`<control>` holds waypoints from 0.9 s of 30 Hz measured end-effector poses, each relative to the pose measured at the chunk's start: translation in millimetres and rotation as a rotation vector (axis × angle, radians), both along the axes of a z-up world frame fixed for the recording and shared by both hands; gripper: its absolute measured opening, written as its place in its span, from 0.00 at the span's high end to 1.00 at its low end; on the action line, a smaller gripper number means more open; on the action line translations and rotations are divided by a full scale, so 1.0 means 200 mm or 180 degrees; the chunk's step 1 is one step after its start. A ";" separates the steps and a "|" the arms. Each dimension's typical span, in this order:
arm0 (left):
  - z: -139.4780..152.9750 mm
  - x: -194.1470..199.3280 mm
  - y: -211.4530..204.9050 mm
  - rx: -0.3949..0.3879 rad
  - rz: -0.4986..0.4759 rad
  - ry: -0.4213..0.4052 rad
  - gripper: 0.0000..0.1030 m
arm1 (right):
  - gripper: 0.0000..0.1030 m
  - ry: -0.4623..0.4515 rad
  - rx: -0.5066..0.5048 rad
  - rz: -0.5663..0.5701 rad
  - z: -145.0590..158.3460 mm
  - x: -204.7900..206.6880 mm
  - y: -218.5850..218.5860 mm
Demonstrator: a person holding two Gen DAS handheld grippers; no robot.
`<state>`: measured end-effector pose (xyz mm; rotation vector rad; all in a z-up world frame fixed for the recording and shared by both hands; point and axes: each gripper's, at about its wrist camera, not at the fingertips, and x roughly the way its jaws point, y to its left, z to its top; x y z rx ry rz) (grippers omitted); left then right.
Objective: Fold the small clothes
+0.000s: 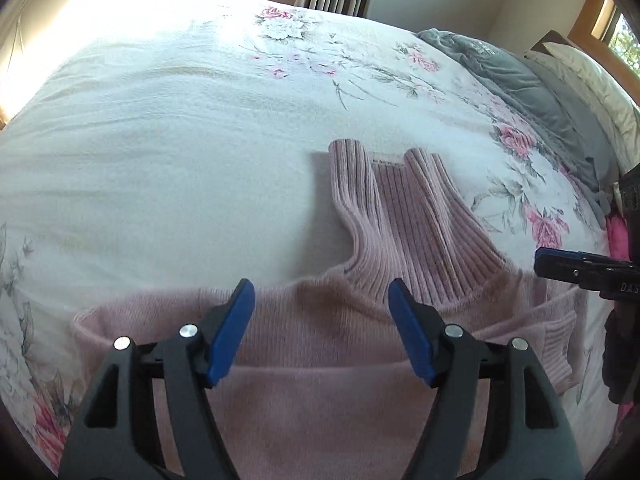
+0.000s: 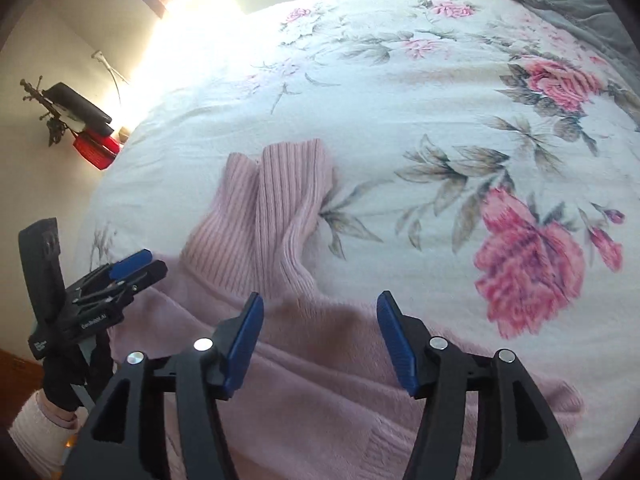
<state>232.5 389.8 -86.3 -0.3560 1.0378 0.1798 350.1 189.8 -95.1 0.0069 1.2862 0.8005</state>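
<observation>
Pink knit sweater [image 1: 320,360] flat on floral white bedspread [image 1: 180,140], both grippers over it, holding nothing.
Sweater: soft fuzzy knit body, ribbed turtleneck collar [image 1: 404,216] w/ vertical ribs, ribbed cuff [image 1: 558,352] at its right edge. Collar points away from cams toward far side of bed; long axis runs near-to-far. Bedspread lightly wrinkled, pink rose print; grey quilted blanket [image 1: 520,80] at far right. Left gripper [image 1: 321,332]: blue-padded black fingers wide open, hovering above shoulder area. Right gripper [image 2: 320,344]: fingers also wide open, above sweater near collar base; contact w/ fabric unclear.
</observation>
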 end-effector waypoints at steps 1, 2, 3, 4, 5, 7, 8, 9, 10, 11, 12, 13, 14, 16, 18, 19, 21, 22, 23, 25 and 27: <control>-0.01 0.08 0.02 -0.0136 0.0011 0.0039 0.33 | 0.40 0.0075 0.0029 -0.0037 -0.03 0.05 0.06; -0.03 0.14 0.04 -0.0228 0.0049 0.0065 0.33 | 0.39 0.0108 0.0023 -0.0072 -0.05 0.11 0.12; -0.05 0.21 0.06 -0.0320 0.0087 0.0104 0.33 | 0.33 0.0156 -0.0009 -0.0080 -0.08 0.16 0.17; -0.08 0.26 0.07 -0.0416 0.0119 0.0170 0.33 | 0.30 0.0249 -0.0019 -0.0074 -0.12 0.21 0.22; -0.11 0.32 0.09 -0.0480 0.0158 0.0239 0.33 | 0.29 0.0345 -0.0029 -0.0093 -0.16 0.25 0.25; -0.18 0.38 0.10 -0.0519 0.0207 0.0362 0.35 | 0.27 0.0415 -0.0050 -0.0177 -0.21 0.30 0.30; -0.20 0.40 0.11 -0.0502 0.0227 0.0390 0.38 | 0.27 0.0404 -0.0022 -0.0185 -0.22 0.32 0.32; -0.21 0.41 0.11 -0.0494 0.0237 0.0359 0.47 | 0.32 0.0374 0.0021 -0.0170 -0.21 0.32 0.32; -0.20 0.41 0.11 -0.0506 0.0213 0.0297 0.53 | 0.39 0.0344 0.0052 -0.0131 -0.20 0.32 0.33; -0.19 0.41 0.10 -0.0552 0.0154 0.0233 0.67 | 0.61 0.0368 0.0077 -0.0081 -0.21 0.33 0.35; -0.18 0.40 0.09 -0.0613 0.0092 0.0165 0.78 | 0.78 0.0445 0.0129 -0.0045 -0.21 0.33 0.35; -0.16 0.39 0.09 -0.0621 0.0062 0.0096 0.80 | 0.84 0.0480 0.0182 -0.0031 -0.21 0.33 0.35; -0.13 0.38 0.08 -0.0617 0.0037 0.0005 0.88 | 0.86 0.0456 0.0246 -0.0015 -0.19 0.32 0.34; -0.08 0.33 0.08 -0.0678 0.0007 -0.0182 0.92 | 0.87 0.0372 0.0441 0.0001 -0.13 0.29 0.29; -0.02 0.27 0.08 -0.0757 -0.0021 -0.0352 0.93 | 0.88 0.0339 0.0678 0.0028 -0.06 0.24 0.23; 0.02 0.23 0.07 -0.0774 -0.0061 -0.0452 0.93 | 0.88 0.0310 0.0782 0.0054 -0.02 0.21 0.19; 0.09 0.11 0.04 -0.0769 -0.0179 -0.0638 0.93 | 0.88 0.0197 0.0918 0.0173 0.06 0.13 0.12; 0.12 0.05 0.03 -0.0752 -0.0227 -0.0715 0.93 | 0.88 0.0144 0.0969 0.0246 0.10 0.08 0.09; 0.15 -0.02 0.02 -0.0778 -0.0263 -0.0790 0.93 | 0.89 0.0099 0.0999 0.0311 0.13 0.04 0.07; 0.18 -0.15 0.00 -0.0767 -0.0346 -0.0881 0.93 | 0.89 0.0038 0.1068 0.0426 0.19 -0.06 0.00; 0.18 -0.29 -0.02 -0.0720 -0.0428 -0.0899 0.93 | 0.89 -0.0039 0.1025 0.0529 0.22 -0.16 -0.06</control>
